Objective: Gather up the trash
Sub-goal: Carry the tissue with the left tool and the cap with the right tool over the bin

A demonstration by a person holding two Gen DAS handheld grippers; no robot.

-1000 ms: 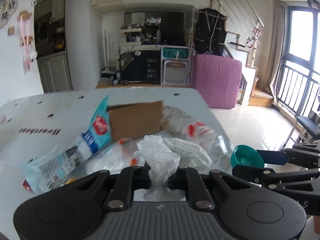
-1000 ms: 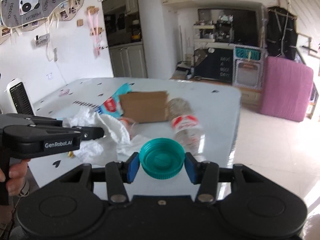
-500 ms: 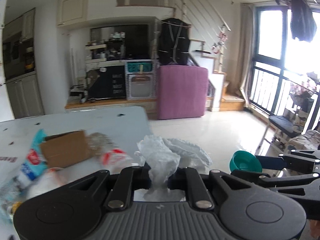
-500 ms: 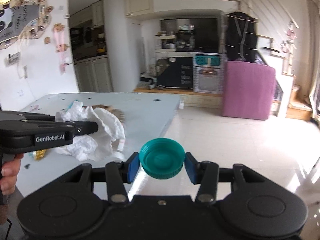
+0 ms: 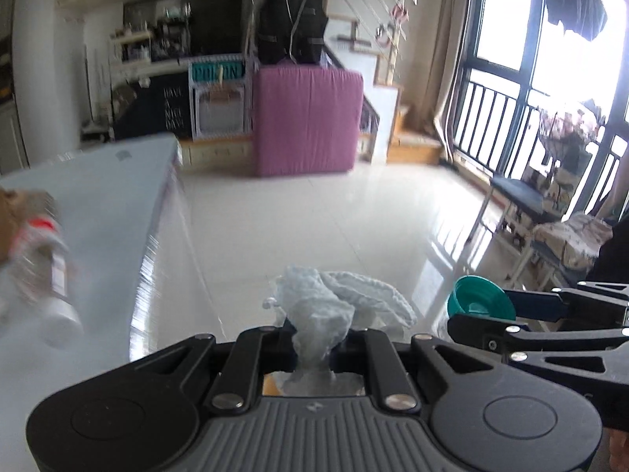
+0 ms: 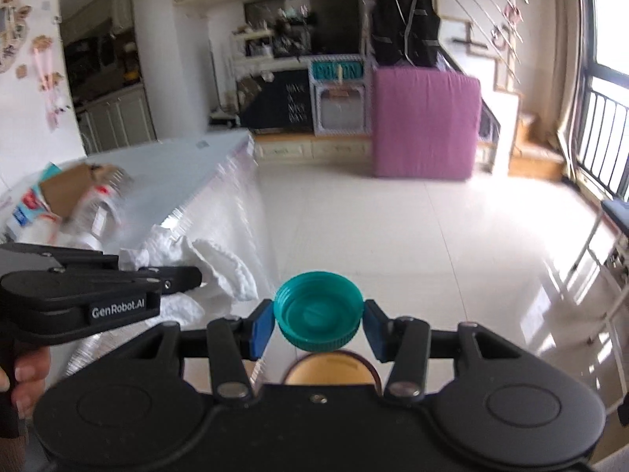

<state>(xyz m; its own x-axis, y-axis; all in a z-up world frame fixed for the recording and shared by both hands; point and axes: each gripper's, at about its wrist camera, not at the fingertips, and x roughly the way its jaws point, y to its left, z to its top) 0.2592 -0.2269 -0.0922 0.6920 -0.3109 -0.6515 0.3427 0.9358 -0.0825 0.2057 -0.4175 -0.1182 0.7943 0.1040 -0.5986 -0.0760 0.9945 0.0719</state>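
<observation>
My left gripper [image 5: 312, 348] is shut on a crumpled white tissue [image 5: 326, 306] and holds it out past the table edge, over the floor. The tissue also shows in the right wrist view [image 6: 212, 263]. My right gripper [image 6: 318, 324] holds a teal bottle cap [image 6: 318, 310], with small gaps between the blue pads and the cap. The cap also shows in the left wrist view [image 5: 477, 301]. A round orange-brown opening [image 6: 332, 369] lies just below the cap. A crushed plastic bottle [image 5: 47, 275], cardboard [image 6: 67, 190] and a blue wrapper [image 6: 27, 208] stay on the white table [image 5: 106, 204].
A pink mattress [image 5: 306, 122] leans at the far side of the room. A glossy white floor [image 6: 412, 236] spreads ahead. A window with black railing [image 5: 511, 118] and chairs [image 5: 523, 204] stand to the right. Kitchen cabinets [image 6: 114, 118] are at far left.
Both grippers have swung right, away from the table, carrying the tissue and the cap. The table trash has slid to the left of view. An orange-brown round opening has appeared under the cap.
</observation>
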